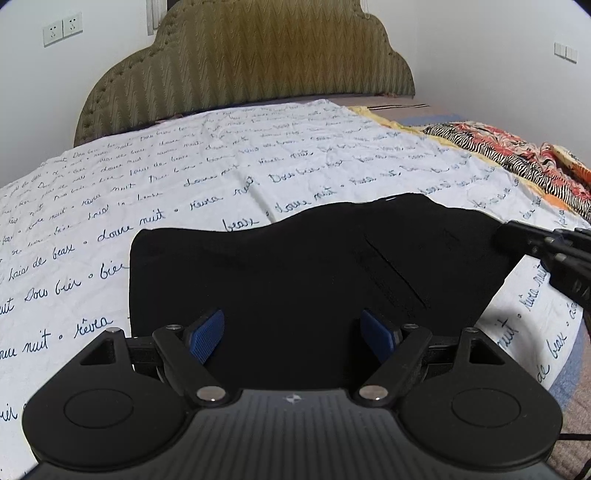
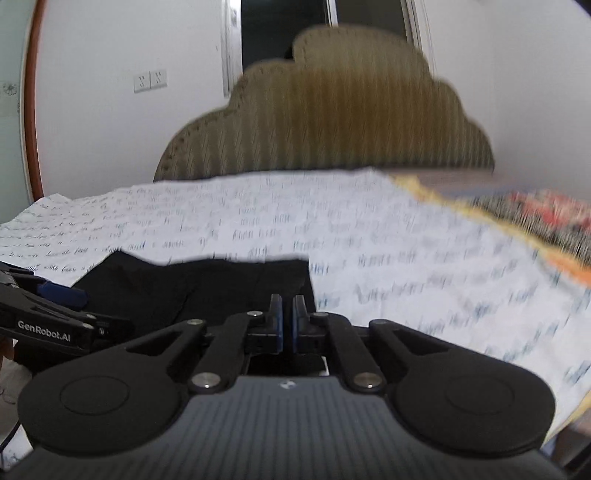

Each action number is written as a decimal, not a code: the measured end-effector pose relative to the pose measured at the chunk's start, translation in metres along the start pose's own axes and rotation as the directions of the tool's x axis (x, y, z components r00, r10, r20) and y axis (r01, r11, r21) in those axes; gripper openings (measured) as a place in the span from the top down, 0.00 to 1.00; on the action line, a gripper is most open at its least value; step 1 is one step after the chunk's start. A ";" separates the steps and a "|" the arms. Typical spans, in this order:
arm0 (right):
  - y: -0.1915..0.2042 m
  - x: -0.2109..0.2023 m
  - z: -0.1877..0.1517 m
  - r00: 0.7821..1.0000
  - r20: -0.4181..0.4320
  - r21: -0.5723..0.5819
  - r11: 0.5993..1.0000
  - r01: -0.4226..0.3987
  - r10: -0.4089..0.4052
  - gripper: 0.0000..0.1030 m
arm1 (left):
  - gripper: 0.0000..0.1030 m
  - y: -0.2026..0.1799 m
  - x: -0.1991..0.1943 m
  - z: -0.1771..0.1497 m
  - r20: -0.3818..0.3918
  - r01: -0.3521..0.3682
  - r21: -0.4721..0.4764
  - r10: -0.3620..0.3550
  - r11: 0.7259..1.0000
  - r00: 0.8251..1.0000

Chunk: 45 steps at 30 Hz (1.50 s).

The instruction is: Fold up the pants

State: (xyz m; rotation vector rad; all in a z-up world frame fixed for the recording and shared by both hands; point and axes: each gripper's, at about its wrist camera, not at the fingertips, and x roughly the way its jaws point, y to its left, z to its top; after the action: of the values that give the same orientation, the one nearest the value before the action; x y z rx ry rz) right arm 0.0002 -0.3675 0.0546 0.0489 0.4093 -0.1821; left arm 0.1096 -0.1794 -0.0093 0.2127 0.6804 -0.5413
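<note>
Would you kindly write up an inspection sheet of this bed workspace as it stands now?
Surface: white bedsheet printed with blue cursive script, wrinkled, spread over the bed.
Job's things: black fabric pants, lying flat in a compact shape near the front edge.
Clutter: zebra-striped and orange floral cloth, bunched at the far right.
Grippers: left gripper open above the pants, nothing between its blue pads; right gripper shut at the pants' right edge, grip on fabric not discernible.
Cables: thin black cable at the lower right.
Surroundings: olive quilted scalloped headboard, white walls, wall sockets.
</note>
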 end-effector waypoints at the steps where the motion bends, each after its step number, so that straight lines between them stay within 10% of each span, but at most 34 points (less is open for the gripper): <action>1: 0.003 0.000 0.001 1.000 0.000 -0.027 1.000 0.012 -0.012 0.95 | 0.21 -0.001 0.002 -0.001 -0.008 -0.001 0.009 0.001 1.000 1.000; 6: -0.011 0.022 -0.024 0.989 -0.146 0.032 0.999 0.019 -0.014 0.94 | 0.21 -0.002 0.007 -0.006 -0.034 -0.002 0.027 0.003 1.000 0.999; 12: -0.022 0.017 0.003 0.997 -0.071 0.069 0.997 0.038 -0.033 0.86 | 0.21 0.012 0.004 0.007 -0.009 0.006 -0.024 -0.006 1.000 1.000; 21: 0.011 0.103 0.041 0.973 -0.185 -0.128 0.978 -0.165 0.140 0.87 | 0.21 0.050 0.034 0.047 -0.002 -0.058 -0.097 0.058 0.994 0.998; 27: -0.006 0.155 0.036 0.953 -0.286 -0.100 0.986 -0.135 0.102 0.87 | 0.21 0.085 0.088 0.051 -0.176 -0.095 -0.188 0.062 0.978 0.982; 33: -0.009 0.131 0.045 0.973 -0.214 -0.109 0.988 -0.109 0.084 0.84 | 0.21 0.087 0.064 0.053 -0.064 -0.117 -0.206 0.106 0.972 0.992; 36: 0.000 0.131 0.046 0.957 -0.234 -0.103 0.975 -0.198 0.170 0.85 | 0.21 0.088 0.077 0.060 -0.089 -0.144 -0.210 0.128 0.967 0.988; 45: 0.008 0.162 0.038 0.956 -0.277 -0.160 0.976 -0.147 0.099 0.89 | 0.21 0.109 0.073 0.045 -0.124 -0.187 -0.251 0.160 0.950 0.979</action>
State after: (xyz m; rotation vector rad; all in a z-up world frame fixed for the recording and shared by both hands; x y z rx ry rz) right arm 0.1625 -0.3901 0.0251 -0.0791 0.6901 -0.0132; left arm 0.2404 -0.1330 -0.0208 0.0517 0.8168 -0.2686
